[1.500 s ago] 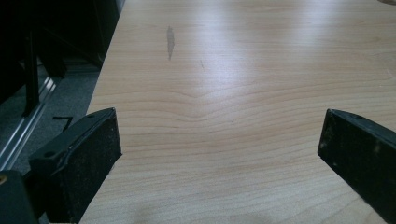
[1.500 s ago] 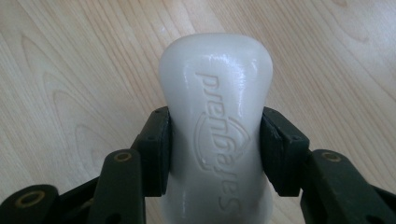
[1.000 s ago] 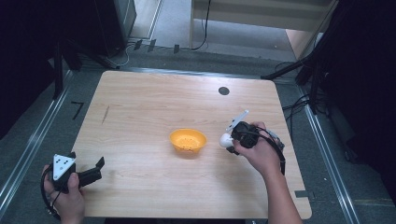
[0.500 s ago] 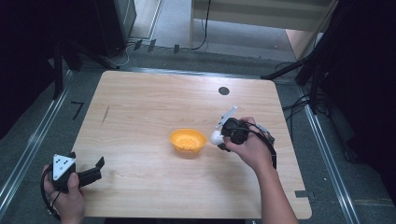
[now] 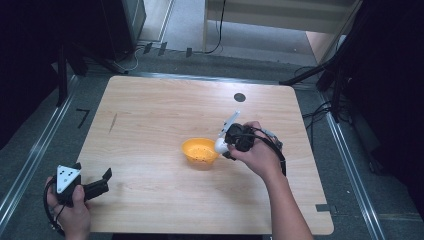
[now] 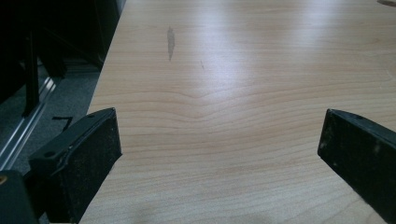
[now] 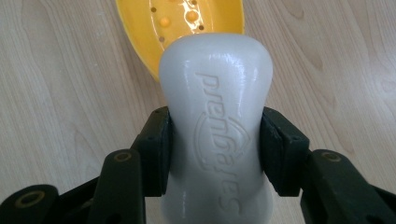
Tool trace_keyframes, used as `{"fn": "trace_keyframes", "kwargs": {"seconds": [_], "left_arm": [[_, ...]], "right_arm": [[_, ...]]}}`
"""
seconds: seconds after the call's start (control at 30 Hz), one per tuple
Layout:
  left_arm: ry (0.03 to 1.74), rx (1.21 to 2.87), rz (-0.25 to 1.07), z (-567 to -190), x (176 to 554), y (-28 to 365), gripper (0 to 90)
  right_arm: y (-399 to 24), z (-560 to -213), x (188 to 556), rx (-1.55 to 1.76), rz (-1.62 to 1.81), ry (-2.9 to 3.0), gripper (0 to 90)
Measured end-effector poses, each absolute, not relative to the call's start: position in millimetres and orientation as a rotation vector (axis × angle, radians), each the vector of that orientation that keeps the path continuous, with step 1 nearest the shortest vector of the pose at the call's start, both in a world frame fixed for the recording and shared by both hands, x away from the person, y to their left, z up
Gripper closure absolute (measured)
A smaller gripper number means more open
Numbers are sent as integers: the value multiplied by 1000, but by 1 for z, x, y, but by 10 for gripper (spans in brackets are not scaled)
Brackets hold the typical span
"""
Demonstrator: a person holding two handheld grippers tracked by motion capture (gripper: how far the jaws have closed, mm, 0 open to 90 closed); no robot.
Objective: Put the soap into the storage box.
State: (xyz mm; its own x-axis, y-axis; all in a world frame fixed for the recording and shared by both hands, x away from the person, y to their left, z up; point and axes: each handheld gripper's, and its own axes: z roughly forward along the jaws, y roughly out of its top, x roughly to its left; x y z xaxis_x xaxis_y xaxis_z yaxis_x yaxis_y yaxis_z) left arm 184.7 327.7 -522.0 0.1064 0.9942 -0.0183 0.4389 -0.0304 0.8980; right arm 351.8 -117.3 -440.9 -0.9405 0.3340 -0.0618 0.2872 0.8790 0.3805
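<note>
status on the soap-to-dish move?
Done: right claw is shut on the white waisted soap bar. In hand: bar held at the rim of the perforated yellow plastic dish. Left: lowering and releasing it there. Left claw sits open, idle.

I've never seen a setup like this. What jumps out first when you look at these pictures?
The bright orange bowl near the middle of the wooden table catches the eye. Right beside it, the right gripper has its jaws clamped on a white bar of soap with raised lettering, just above the bowl's rim. At the table's near left corner, the left gripper rests with jaws wide open.
</note>
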Motion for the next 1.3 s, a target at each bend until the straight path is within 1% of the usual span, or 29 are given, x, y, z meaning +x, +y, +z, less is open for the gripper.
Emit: {"fn": "trace_keyframes", "kwargs": {"seconds": [0.7, 1.3], "left_arm": [[1446, 1586, 876, -522, 185, 328, 0], [1442, 1587, 879, -522, 185, 328, 0]], "right_arm": [[-73, -437, 360, 364, 576, 2947, 510], [-46, -445, 364, 266, 545, 2982, 509]]}}
